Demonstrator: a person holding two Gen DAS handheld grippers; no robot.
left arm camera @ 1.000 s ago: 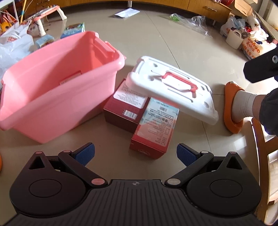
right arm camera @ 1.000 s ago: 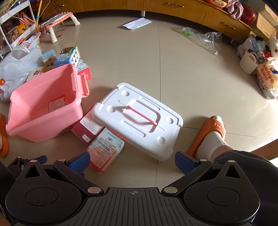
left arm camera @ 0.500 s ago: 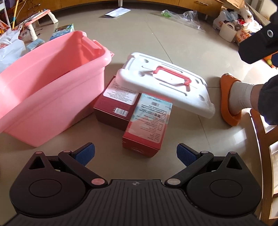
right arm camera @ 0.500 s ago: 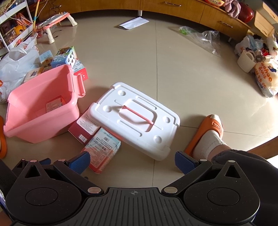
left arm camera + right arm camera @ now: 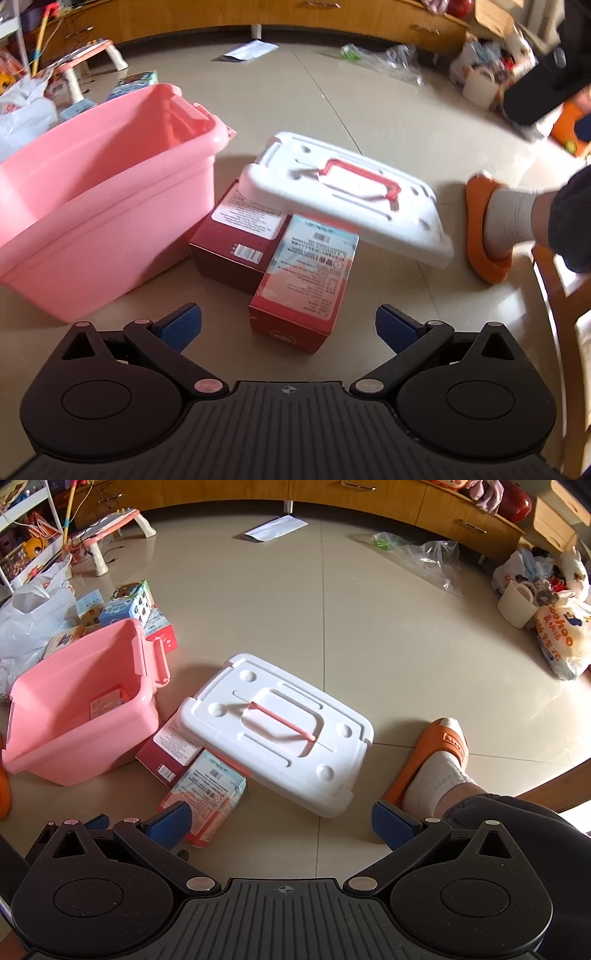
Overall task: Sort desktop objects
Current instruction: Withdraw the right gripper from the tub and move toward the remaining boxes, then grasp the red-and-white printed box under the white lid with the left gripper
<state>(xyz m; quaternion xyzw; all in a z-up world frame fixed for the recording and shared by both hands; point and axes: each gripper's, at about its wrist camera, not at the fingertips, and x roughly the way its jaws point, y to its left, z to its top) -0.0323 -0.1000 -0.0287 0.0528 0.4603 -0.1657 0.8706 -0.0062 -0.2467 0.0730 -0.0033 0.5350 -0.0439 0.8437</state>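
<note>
Red-and-blue printed cardboard box (image 5: 304,280), judged light and stiff, is best gripped across its long sides; left gripper (image 5: 284,325) and right gripper (image 5: 279,823) are held released.

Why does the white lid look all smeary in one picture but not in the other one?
In the left wrist view the white lid and pink bin are smeared by motion blur; in the right wrist view the lid is sharp, its handle casting a clear shadow. Both fisheye views bend the far cabinets into a curve.
</note>
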